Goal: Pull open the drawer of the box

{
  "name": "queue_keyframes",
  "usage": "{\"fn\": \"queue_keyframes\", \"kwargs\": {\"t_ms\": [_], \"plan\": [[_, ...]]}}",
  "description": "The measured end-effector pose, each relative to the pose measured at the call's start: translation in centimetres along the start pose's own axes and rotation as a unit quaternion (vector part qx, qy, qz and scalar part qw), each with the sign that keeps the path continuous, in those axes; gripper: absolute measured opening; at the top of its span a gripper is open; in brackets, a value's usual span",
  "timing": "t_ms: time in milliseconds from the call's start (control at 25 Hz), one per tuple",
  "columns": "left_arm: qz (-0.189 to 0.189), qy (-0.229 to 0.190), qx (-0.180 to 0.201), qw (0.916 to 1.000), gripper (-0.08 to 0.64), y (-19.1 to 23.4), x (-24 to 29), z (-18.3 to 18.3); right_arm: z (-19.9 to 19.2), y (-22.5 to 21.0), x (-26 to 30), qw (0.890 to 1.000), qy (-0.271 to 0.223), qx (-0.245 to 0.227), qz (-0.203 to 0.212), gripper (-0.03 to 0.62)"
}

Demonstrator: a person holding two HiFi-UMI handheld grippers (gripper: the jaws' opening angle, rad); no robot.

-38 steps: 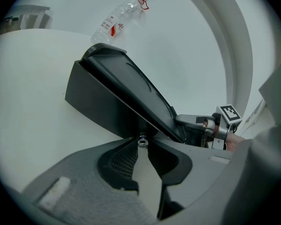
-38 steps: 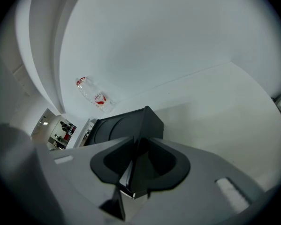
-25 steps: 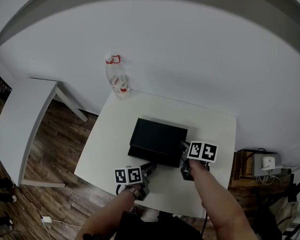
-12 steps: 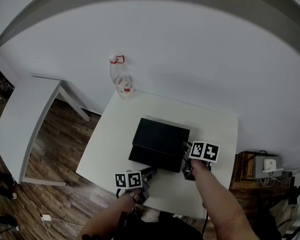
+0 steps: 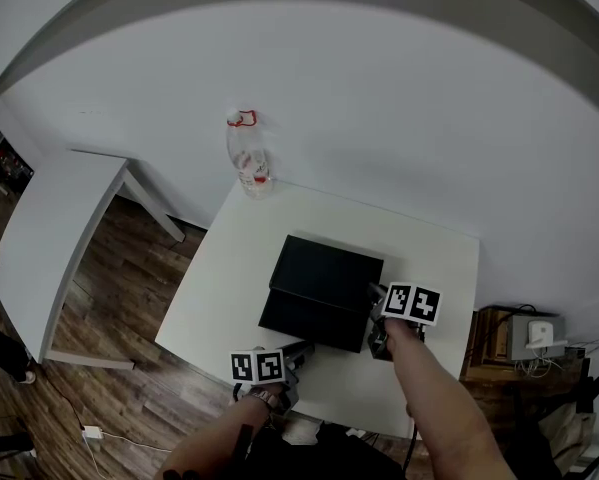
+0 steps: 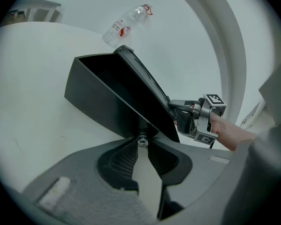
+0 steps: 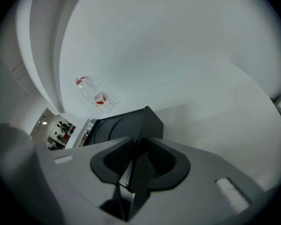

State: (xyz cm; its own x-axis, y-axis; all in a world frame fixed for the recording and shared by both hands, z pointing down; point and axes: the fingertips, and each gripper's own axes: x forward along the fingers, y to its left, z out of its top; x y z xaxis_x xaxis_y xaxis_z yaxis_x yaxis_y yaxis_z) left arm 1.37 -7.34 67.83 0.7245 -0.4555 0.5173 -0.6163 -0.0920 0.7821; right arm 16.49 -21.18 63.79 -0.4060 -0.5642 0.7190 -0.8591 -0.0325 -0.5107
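A flat black box [image 5: 324, 290] lies on the white table [image 5: 229, 268]. My left gripper [image 5: 297, 350] is at the box's near front side. In the left gripper view its jaws close round a small silver drawer knob [image 6: 141, 140] on the box's front face [image 6: 107, 95]. My right gripper [image 5: 375, 314] is at the box's right near corner. In the right gripper view the box's corner edge [image 7: 147, 121] runs between the jaws, which are shut on it. The right gripper [image 6: 180, 110] also shows in the left gripper view, held by a hand. Whether the drawer is pulled out I cannot tell.
A clear plastic bottle [image 5: 251, 158] with a red cap ring stands at the table's far left corner. A second white table [image 5: 49, 228] is to the left over a wooden floor. A low wooden stand with a white device [image 5: 534, 330] is to the right.
The head view has shifted slightly, so box and bottle sit a little further right and lower. Both grippers keep their places at the box.
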Motion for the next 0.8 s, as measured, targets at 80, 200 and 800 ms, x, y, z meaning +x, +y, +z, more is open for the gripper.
{"fn": "queue_keyframes", "kwargs": {"t_ms": [80, 200, 800], "plan": [[0.0, 0.003, 0.001, 1.0, 0.069, 0.0, -0.2, -0.3, 0.0, 0.0, 0.0, 1.0, 0.0, 0.0, 0.0, 0.103], [0.001, 0.002, 0.0, 1.0, 0.069, 0.1, -0.3, -0.6, 0.1, 0.0, 0.0, 1.0, -0.001, 0.0, 0.0, 0.103], [0.003, 0.015, 0.001, 0.9999, 0.069, 0.3, -1.2, -2.3, 0.1, 0.0, 0.0, 1.0, -0.002, -0.003, -0.001, 0.103]]}}
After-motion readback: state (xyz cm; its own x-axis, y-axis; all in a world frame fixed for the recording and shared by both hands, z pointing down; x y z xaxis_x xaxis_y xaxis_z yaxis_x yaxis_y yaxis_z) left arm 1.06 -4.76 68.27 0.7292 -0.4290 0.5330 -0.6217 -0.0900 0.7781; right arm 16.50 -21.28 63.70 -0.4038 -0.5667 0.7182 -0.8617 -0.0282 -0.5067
